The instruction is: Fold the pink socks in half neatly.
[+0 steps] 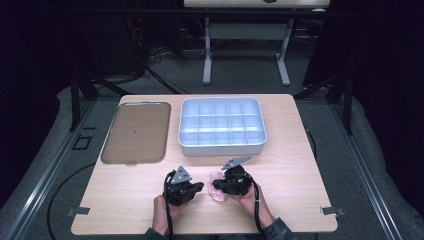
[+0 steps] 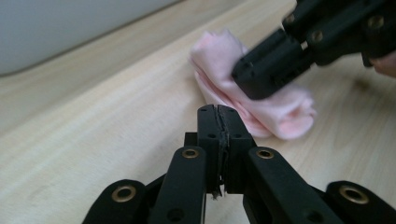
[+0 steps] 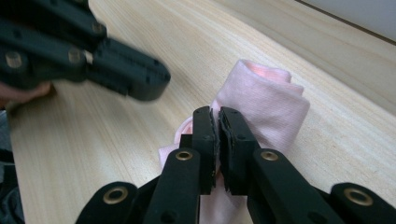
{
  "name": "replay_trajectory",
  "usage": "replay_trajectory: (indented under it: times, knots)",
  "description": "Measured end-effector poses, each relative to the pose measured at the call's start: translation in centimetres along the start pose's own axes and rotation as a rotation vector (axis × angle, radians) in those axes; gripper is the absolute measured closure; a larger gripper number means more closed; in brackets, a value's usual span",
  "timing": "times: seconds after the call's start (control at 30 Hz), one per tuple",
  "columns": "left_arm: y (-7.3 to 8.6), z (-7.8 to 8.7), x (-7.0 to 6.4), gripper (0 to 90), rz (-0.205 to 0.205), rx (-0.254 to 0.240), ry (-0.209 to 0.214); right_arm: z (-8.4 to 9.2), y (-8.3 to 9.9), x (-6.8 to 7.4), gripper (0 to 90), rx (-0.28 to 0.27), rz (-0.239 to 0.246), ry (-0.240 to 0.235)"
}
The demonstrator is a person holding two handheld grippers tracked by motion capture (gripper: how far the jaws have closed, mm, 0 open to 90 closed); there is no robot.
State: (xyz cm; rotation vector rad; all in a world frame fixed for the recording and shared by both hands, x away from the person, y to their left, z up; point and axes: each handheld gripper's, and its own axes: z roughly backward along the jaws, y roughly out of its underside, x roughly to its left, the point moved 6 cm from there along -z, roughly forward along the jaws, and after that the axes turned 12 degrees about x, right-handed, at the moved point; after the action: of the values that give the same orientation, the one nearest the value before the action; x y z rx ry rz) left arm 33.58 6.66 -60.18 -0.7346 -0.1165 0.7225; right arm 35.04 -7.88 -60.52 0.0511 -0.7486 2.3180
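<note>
High view: my left gripper (image 1: 199, 187), jaws pressed together on nothing, sits just left of the pink cloth (image 1: 217, 191) on the table (image 1: 280, 200); my right gripper (image 1: 216, 185), jaws narrow, pinches the cloth's folded edge.

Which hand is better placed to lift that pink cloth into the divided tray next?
Right, probably. The right hand-held gripper is shut, apparently pinching the pink cloth. The left hand-held gripper is shut on nothing, just short of it. The divided tray lies ahead.
</note>
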Motion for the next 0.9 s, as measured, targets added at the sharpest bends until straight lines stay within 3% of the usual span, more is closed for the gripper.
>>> replay_trajectory:
  times: [0.13,0.2,0.27,0.47,0.53,0.73,0.9]
  knots:
    - [-1.6,0.1,-0.2,89.5,-0.031,-0.016,0.016,0.0,0.0,0.2,85.5,0.003,0.01,0.021]
    - [-3.2,-0.5,-0.8,89.6,-0.08,-0.005,0.04,-0.1,0.0,0.3,85.5,0.006,0.015,0.037]
    - [-4.0,-1.2,-1.1,89.6,-0.099,0.01,0.055,-0.1,0.0,0.3,85.6,-0.002,0.019,0.041]
    - [-4.8,-3.0,-0.6,89.6,-0.089,0.035,0.086,-0.1,0.2,0.5,85.8,-0.006,0.022,0.05]
    - [-4.7,-4.1,-0.1,89.7,-0.089,0.069,0.094,-0.2,0.3,0.6,85.8,-0.011,0.029,0.056]
    - [-4.4,-4.5,-0.2,89.8,-0.086,0.065,0.086,-0.2,0.5,0.8,85.3,-0.025,0.052,0.092]
    - [-4.2,-4.8,-0.2,89.8,-0.077,0.05,0.079,0.4,0.8,1.6,77.6,-0.014,0.064,0.141]
